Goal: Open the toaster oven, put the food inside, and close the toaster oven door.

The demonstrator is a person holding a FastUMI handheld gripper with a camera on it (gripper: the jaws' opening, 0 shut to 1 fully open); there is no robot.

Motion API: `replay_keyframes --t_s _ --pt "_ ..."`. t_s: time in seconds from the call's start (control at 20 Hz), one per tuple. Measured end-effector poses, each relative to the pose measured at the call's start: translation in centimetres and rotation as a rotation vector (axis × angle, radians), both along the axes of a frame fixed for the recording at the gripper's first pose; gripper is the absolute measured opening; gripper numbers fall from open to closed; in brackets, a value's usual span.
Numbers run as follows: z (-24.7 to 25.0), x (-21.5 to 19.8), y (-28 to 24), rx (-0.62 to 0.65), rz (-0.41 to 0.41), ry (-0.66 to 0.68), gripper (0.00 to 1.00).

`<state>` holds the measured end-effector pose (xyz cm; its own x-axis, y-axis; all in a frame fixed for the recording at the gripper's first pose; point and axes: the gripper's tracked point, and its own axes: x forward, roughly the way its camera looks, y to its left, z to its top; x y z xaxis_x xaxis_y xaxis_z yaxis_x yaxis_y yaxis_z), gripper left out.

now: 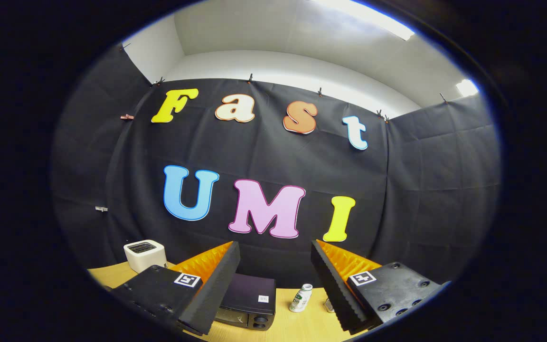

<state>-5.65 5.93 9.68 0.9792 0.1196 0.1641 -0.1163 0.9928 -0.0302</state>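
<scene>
A dark toaster oven [247, 301] stands on the wooden table [302, 327], seen from above; its left part is hidden behind my left finger and its door looks shut. My gripper [273, 285] hovers well above the table, open wide, with nothing between its fingers. The oven lies below and just ahead of the left finger [216, 285]. The right finger [333, 285] is over the table's right part. I cannot make out the food among the things on the table.
A small white bottle [300, 298] stands on the table right of the oven, between the fingers. A white box-shaped appliance [145, 255] sits at the table's far left by the cloth wall. A small object [329, 306] peeks out beside the right finger.
</scene>
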Motion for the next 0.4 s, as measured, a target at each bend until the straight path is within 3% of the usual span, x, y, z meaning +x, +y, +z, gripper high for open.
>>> replay_keyframes --t_s 0.4 --pt "0.13 -0.58 0.52 0.055 0.033 0.019 0.97"
